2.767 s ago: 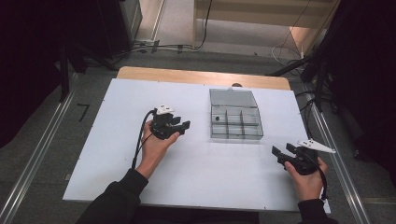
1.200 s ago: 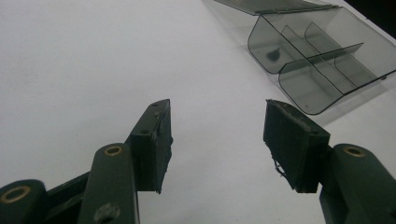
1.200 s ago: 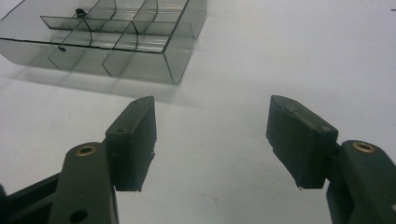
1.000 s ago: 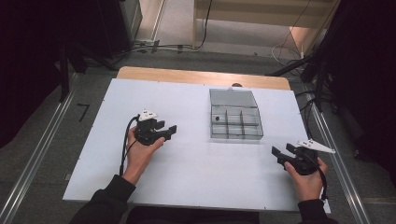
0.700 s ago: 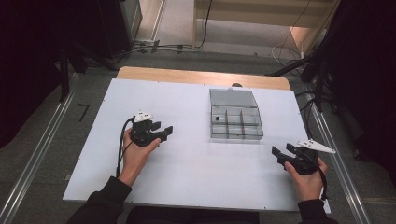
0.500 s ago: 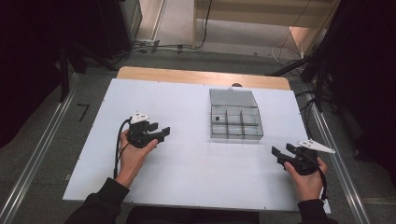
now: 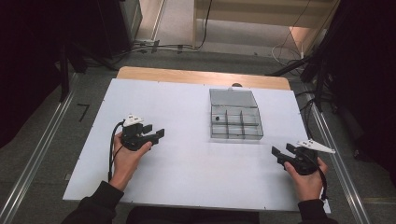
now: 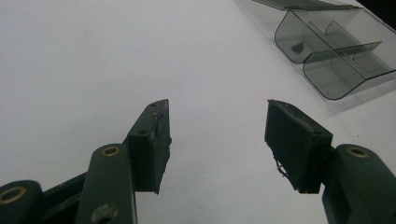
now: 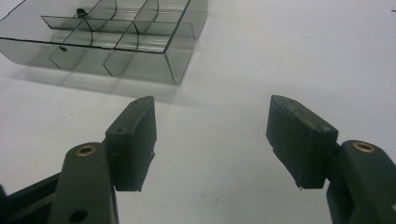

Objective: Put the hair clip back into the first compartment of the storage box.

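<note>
A clear plastic compartment box (image 7: 236, 122) sits on the white table (image 7: 187, 102) right of centre, its lid (image 7: 232, 97) folded open behind it. One small dark item (image 7: 215, 119) lies in a left compartment. My left gripper (image 7: 156, 131) rests on the left half of the table, well away from the box, open and empty. In the left gripper view the jaws (image 8: 217, 140) stand wide over bare table, with the box (image 8: 336, 51) at the upper right. My right gripper (image 7: 281, 150) is near the front right corner, open and empty. The right gripper view shows its open jaws (image 9: 210, 140) with the box (image 9: 116, 37) ahead to the left.
A wooden strip (image 7: 201, 77) runs along the table's far edge. Metal rails (image 7: 42, 149) flank the table on the floor, and cables (image 7: 299, 51) lie beyond it. Each gripper trails a black cable (image 7: 112, 149).
My left hand has drawn its open gripper leftward and slightly toward the near edge, away from the box. The right hand and the box have stayed still.
</note>
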